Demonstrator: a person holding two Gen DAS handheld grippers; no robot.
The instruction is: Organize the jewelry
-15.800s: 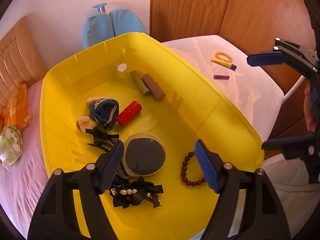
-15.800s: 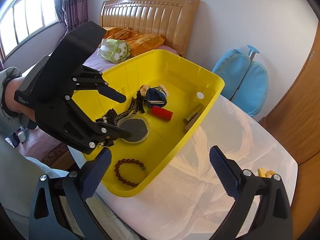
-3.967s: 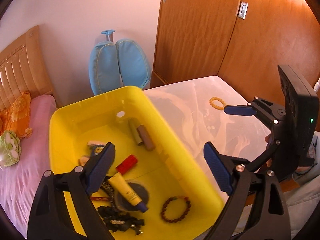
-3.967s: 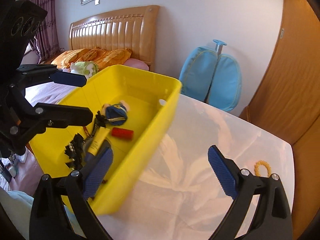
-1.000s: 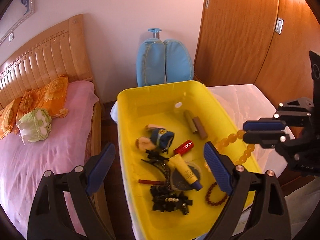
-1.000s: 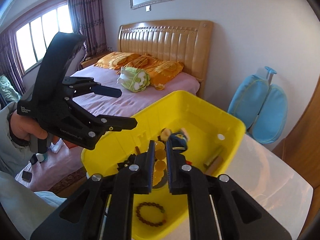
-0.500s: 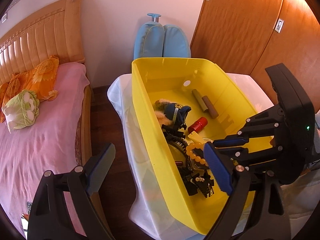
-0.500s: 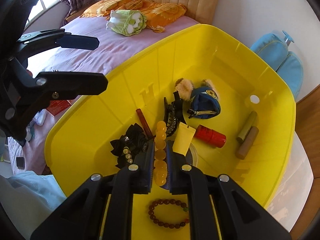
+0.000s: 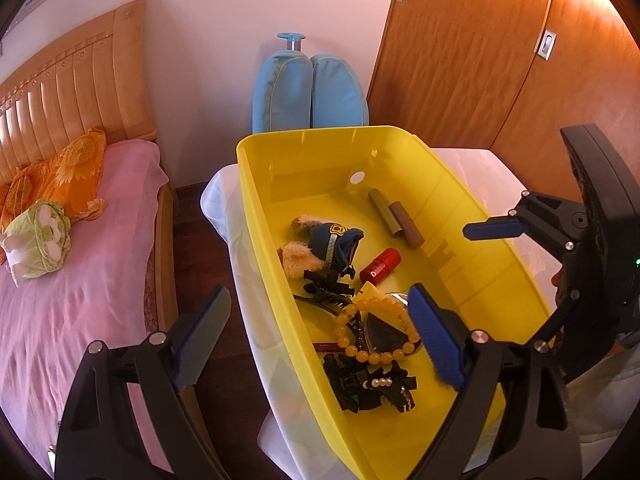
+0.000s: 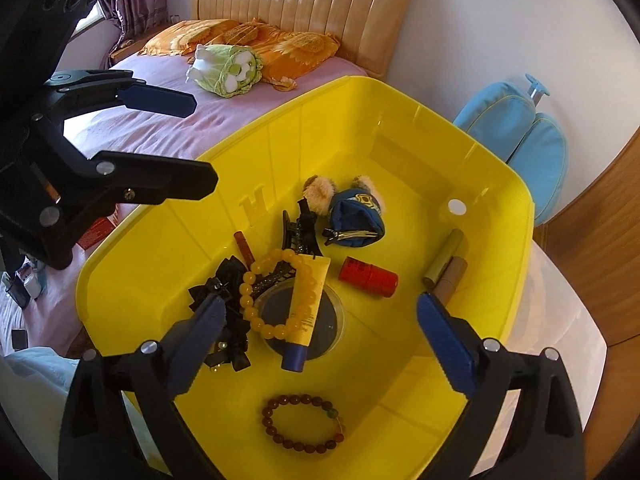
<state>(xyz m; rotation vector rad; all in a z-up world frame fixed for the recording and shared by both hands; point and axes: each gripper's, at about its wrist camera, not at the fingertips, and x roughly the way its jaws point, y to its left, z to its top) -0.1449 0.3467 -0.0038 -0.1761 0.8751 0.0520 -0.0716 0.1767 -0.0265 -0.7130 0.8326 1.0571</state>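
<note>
A yellow bead bracelet (image 10: 246,280) (image 9: 362,354) lies loose in the yellow bin (image 10: 400,92) (image 9: 320,136), draped over a yellow tube (image 10: 306,304) and a round dark mirror (image 10: 332,320). Right above it my right gripper (image 10: 320,320) (image 9: 476,280) hangs with its jaws opening wide and nothing between them. A dark red bead bracelet (image 10: 304,424) rests on the bin floor nearer me. My left gripper (image 9: 316,320) (image 10: 192,144) is open and empty over the bin's left rim.
Also in the bin are a black bow clip (image 10: 224,296), a claw clip (image 10: 296,232), a blue plush pouch (image 10: 356,216), a red cylinder (image 10: 370,276) and two tubes (image 10: 444,264). A bed (image 9: 100,280) lies left, a blue suitcase (image 9: 308,92) behind, and a white table (image 10: 560,320) under the bin.
My right gripper went from shut on the yellow bracelet to wide open, and the bracelet dropped onto the tube and mirror. Both grippers sank closer to the bin.
</note>
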